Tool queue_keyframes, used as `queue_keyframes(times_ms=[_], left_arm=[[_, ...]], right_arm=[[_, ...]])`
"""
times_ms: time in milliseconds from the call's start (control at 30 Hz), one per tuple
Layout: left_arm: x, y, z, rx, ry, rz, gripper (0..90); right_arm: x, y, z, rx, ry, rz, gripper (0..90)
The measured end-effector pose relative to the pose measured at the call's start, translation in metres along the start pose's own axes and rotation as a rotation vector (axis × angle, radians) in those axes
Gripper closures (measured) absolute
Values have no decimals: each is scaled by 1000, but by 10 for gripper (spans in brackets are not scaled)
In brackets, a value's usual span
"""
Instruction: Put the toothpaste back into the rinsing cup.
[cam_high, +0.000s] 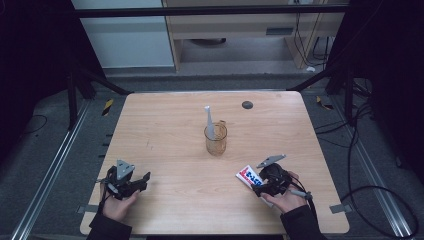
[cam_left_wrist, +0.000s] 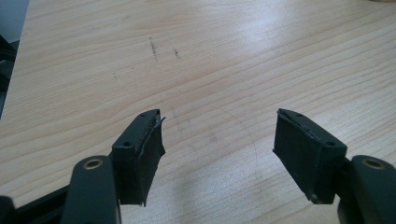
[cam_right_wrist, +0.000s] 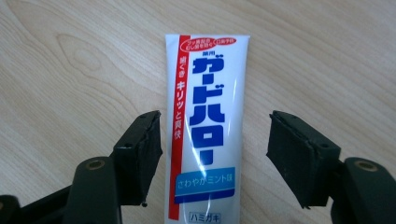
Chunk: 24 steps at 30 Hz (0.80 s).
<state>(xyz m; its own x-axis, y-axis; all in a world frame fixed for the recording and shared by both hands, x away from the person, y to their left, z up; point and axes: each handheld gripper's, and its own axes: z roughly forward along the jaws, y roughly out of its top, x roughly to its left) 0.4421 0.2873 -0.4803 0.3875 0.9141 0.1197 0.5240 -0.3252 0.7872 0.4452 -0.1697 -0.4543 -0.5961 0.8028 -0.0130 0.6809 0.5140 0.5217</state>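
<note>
Between the jaws of the right tool (cam_right_wrist: 212, 140) a toothpaste tube (cam_right_wrist: 205, 126) is framed, lying flat on the table (cam_right_wrist: 70, 70) with its printed face up. The jaws are seen spread wide, one on each side of the tube; the left jaw stands just beside the tube's red edge, the right jaw stands apart from it, and no grip has been taken. The tube's length is aligned with the tool's own axis, so that a closing of the jaws would be expected to pinch it across its width; this alignment is judged deliberate, as preparation for a pick.

In the high view the right tool (cam_high: 260, 187) is held low over the near right part of the table, the hand (cam_high: 285, 200) cupped beneath and behind it, the forearm entering from the bottom edge. The tube (cam_high: 248, 176) projects from under it toward the table's middle.

The left tool (cam_left_wrist: 217, 140) is likewise wide open and holds nothing; bare wood is seen between its jaws. In the high view the left tool (cam_high: 127, 182) is rested at the near left, well apart from the tube, and is judged idle.

At the table's centre an amber glass cup (cam_high: 216, 140) stands upright with a pale toothbrush (cam_high: 209, 122) leaning in it, the likely destination for the tube. A dark round disc (cam_high: 247, 104) lies beyond it.
</note>
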Motion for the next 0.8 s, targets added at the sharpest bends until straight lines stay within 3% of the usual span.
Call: queue_keyframes(times_ms=[800], left_arm=[[0,0,1,9,-4,6,314]], right_arm=[[1,1,16,87,22,1,364]])
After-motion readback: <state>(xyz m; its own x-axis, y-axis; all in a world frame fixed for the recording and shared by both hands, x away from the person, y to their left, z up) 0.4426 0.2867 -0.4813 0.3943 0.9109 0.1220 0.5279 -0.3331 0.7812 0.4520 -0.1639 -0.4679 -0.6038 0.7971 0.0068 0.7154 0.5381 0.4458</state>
